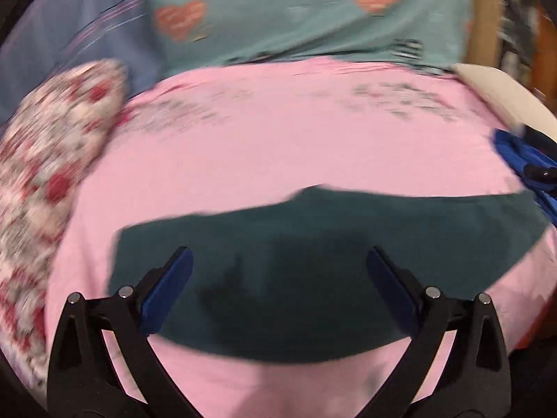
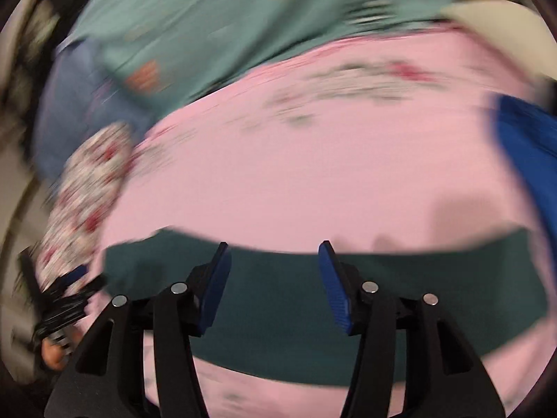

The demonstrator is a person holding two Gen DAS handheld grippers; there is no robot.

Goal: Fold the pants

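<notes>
At the far left, a floral red-and-white cushion [image 1: 52, 174] is lying along the edge of the pink sheet [image 1: 278, 146]. Behind it, a blue-grey cloth [image 1: 69, 35] and a teal cloth with heart prints [image 1: 296, 17] are covering the far side. The dark green pants [image 1: 313, 261] are lying flat on the near part of the sheet, forming a wide folded band. The left gripper [image 1: 278, 261] is hovering over the pants with its jaws standing wide and gripping nothing. The right gripper [image 2: 275, 257] is hovering over the same band, its jaws partly spread and empty. At the right edge, a blue cloth [image 2: 529, 146] is lying beside the pants. No container is visible; both views are blurred.
</notes>
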